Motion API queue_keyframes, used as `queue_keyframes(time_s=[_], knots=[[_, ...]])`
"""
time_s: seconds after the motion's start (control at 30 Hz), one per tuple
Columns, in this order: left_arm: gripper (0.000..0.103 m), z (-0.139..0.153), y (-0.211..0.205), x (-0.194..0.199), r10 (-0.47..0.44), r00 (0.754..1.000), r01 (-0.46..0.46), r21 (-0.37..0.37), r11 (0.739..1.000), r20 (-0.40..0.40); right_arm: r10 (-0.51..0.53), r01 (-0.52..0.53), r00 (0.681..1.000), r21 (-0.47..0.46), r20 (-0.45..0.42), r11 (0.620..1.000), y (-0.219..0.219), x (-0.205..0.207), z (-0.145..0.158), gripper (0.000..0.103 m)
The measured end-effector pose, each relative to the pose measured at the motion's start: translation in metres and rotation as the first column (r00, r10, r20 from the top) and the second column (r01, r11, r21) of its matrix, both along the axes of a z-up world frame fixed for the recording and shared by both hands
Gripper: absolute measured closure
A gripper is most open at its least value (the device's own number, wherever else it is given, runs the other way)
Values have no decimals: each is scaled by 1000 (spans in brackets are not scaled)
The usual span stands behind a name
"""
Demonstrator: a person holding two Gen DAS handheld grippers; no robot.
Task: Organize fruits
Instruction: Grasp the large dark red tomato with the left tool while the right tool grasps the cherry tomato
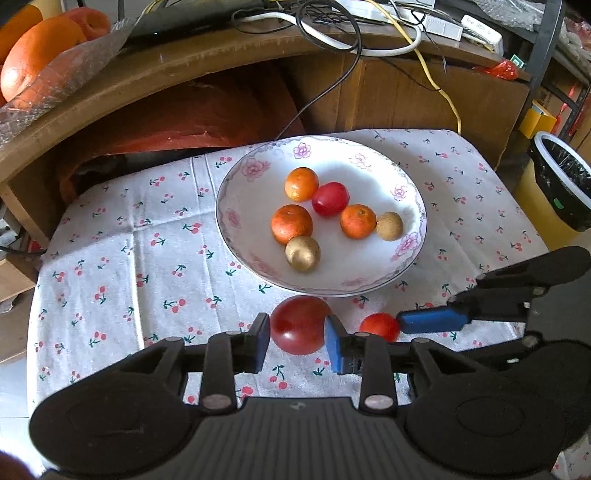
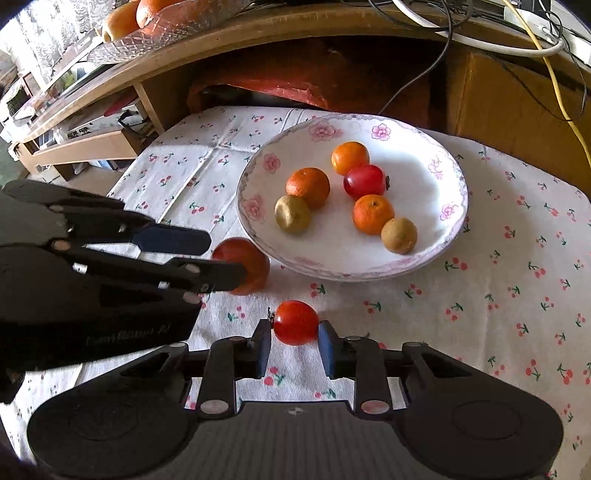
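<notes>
The left gripper (image 1: 298, 338) is held low over the cherry-print tablecloth (image 1: 122, 258), its blue pads set against both sides of a large dark-red fruit (image 1: 300, 325), which is gripped just in front of the plate's near rim. The right gripper (image 2: 294, 341) is held level beside it, its pads closed on a small red tomato (image 2: 295, 322) resting on the cloth; in the left wrist view this tomato (image 1: 380, 325) is seen just right of the large fruit, with a blue pad of the right gripper touching it. Both tools are pointed toward a white floral plate (image 1: 258, 177), in which six small fruits are gathered: three oranges (image 1: 291, 223), one red fruit (image 1: 330, 198) and two brownish-green ones (image 1: 303, 253). A glass bowl (image 2: 155, 37) with larger oranges is seen on the wooden desk (image 1: 177, 62) behind, beside tangled cables (image 1: 332, 26). A lined bin (image 1: 561, 177) stands at the right.
</notes>
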State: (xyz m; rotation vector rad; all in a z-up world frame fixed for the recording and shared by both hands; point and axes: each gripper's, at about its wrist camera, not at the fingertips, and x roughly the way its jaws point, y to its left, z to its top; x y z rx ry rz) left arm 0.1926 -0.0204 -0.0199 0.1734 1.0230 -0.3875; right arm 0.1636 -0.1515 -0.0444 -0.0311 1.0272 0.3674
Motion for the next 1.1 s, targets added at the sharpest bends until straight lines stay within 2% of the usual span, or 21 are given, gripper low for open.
queue_keyframes(time_s=[0.27, 0.57, 1.1], knots=[[56, -6, -5, 6, -1, 1000, 0, -24, 1000, -19, -17, 17, 1000, -12, 9, 1000, -10, -3, 4, 83], [56, -13, -16, -1, -27, 999, 26, 36, 999, 30, -29, 30, 999, -38, 15, 999, -19, -3, 4, 83], [57, 0, -12, -11, -12, 1000, 12, 34, 999, 17, -48, 48, 999, -30, 16, 998, -27, -5, 10, 83]])
